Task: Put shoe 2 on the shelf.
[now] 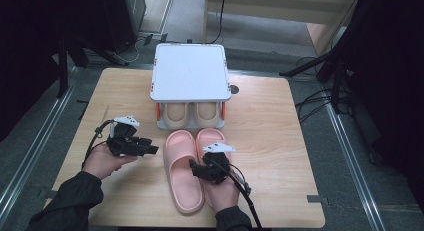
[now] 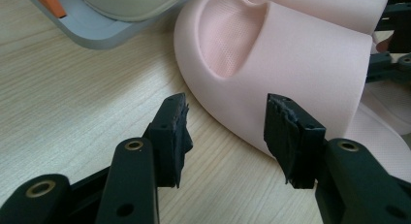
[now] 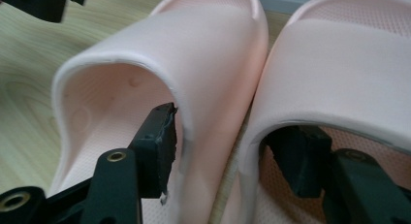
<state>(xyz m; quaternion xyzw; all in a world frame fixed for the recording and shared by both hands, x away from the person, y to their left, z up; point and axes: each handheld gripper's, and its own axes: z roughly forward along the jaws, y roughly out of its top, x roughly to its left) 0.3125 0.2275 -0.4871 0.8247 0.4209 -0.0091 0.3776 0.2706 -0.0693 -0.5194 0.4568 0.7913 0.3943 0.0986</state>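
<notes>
1. I see a wooden table (image 1: 280, 141) with a light grain.
2. I see a white two-tier rack (image 1: 190, 71) at its far middle.
3. I see beige slippers (image 1: 192, 115) side by side on the lower tier.
4. I see orange posts (image 1: 158, 111) at the rack's front corners.

Two pale pink foam slides lie side by side on the wooden desk (image 1: 260, 191), soles down, toes pointing toward the far edge. The left slipper (image 1: 181, 168) is in full view: a broad closed strap over the forefoot, an open toe and a finely textured footbed. The right slipper (image 1: 209, 137) lies touching it along the inner edges, as the right gripper view shows; its heel half is covered from above, so its full length cannot be judged. Both look clean and undeformed.
</notes>
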